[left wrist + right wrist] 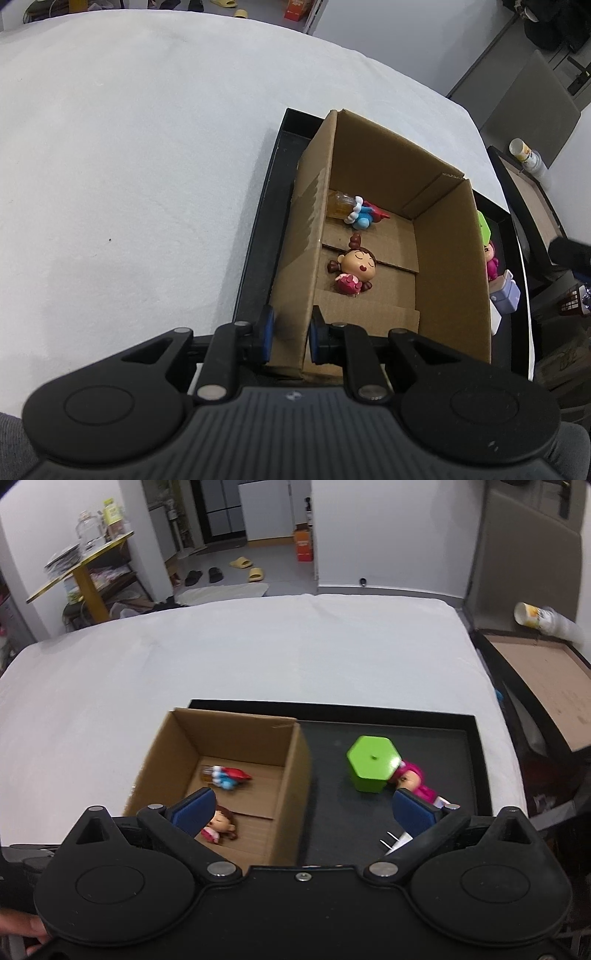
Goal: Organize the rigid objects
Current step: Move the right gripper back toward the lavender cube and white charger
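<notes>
Both wrist cameras look steeply down from close above — the left over the cardboard box (388,236) wall, the right beside it; both share the box interior.

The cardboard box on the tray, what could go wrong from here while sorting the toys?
The left tongs pinch only the near wall of the cardboard box, so it could tip or slide on the black tray. The open right tongs might knock the green block that touches the pink doll, pushing both away.
</notes>
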`<state>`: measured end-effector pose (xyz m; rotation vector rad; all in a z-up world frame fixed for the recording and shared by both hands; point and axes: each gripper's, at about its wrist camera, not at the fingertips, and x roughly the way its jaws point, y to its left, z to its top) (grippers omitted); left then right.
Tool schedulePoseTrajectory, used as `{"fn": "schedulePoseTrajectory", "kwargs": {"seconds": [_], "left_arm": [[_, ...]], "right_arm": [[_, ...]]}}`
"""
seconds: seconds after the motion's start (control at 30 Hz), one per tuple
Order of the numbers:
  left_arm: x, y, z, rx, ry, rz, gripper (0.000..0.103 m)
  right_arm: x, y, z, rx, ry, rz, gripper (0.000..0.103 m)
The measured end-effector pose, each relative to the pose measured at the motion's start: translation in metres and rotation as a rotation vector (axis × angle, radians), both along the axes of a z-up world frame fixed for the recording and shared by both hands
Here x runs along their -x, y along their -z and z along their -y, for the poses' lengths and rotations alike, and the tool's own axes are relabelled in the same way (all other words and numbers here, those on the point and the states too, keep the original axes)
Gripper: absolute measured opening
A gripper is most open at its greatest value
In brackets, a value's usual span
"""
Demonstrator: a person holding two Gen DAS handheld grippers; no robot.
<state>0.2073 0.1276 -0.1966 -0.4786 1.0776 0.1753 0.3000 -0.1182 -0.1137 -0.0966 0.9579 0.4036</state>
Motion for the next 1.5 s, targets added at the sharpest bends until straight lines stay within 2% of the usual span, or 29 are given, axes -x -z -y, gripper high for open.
{"fn": "schedulePoseTrajectory", "kwargs": {"seconds": [0.43, 0.7, 0.97, 1.27, 1.5], "left_arm": [[0.001, -0.001, 0.007, -0.054, 0.023, -0.015, 0.015], [-0.001, -0.001, 0.012, -0.078, 0.027, -0.021, 0.015], [-0.002, 0.0, 0.014, -0.09, 0.027, -0.028, 0.014], [-0.007, 0.004, 0.018, -0.112, 0.023, -0.046, 0.014], [-0.008, 0.005, 0.022, -0.136, 0.025, -0.057, 0.014]], "right_arm": [[-0.001, 0.025, 0.055, -0.03, 0.13, -0.036, 0.101], [-0.009, 0.045, 0.079, 0.002, 0.136, -0.077, 0.091], [-0.016, 0.07, 0.099, -0.015, 0.151, -0.129, 0.089], [-0.023, 0.097, 0.107, -0.027, 0.104, -0.164, 0.089], [-0.032, 0.12, 0.113, -0.032, 0.128, -0.21, 0.085]]}}
